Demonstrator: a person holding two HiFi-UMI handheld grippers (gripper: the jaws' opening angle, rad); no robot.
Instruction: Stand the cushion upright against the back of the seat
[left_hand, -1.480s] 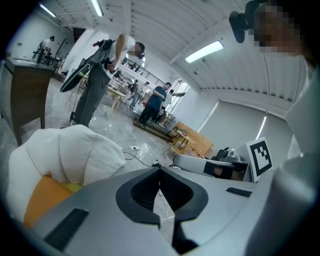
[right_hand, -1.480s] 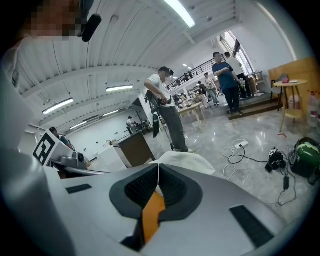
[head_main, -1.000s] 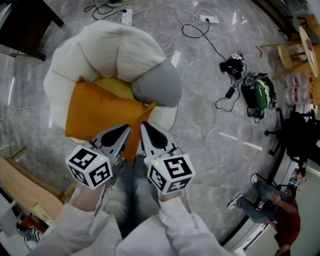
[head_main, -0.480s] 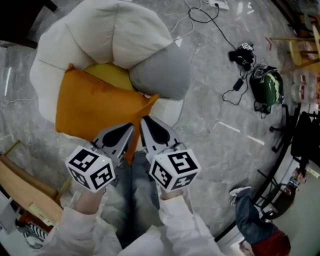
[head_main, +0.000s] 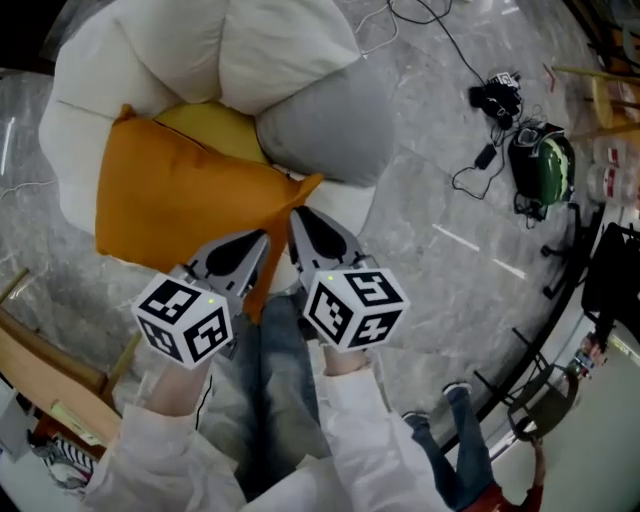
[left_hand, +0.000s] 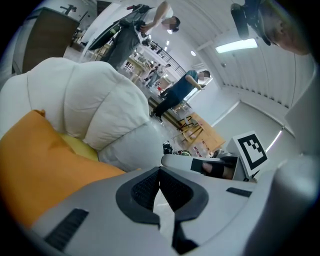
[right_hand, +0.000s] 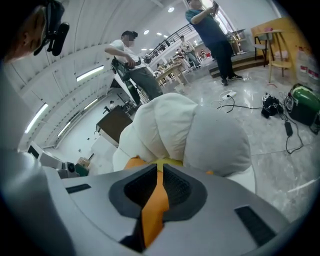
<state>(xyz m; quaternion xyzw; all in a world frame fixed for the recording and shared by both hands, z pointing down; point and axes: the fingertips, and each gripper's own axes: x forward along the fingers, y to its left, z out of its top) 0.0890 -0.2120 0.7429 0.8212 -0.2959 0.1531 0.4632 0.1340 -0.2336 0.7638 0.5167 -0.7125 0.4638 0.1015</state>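
Approach step: left tool and right tool, both closed and apparently empty, near the flat orange cushion; next, open and grip its edge.

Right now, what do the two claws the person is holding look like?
The left claw and right claw are both smooth light-grey shells narrowing to a point, with black ridged pads inside. Behind each sits a white cube printed with black square markers and a small green light. The person wears white sleeves.
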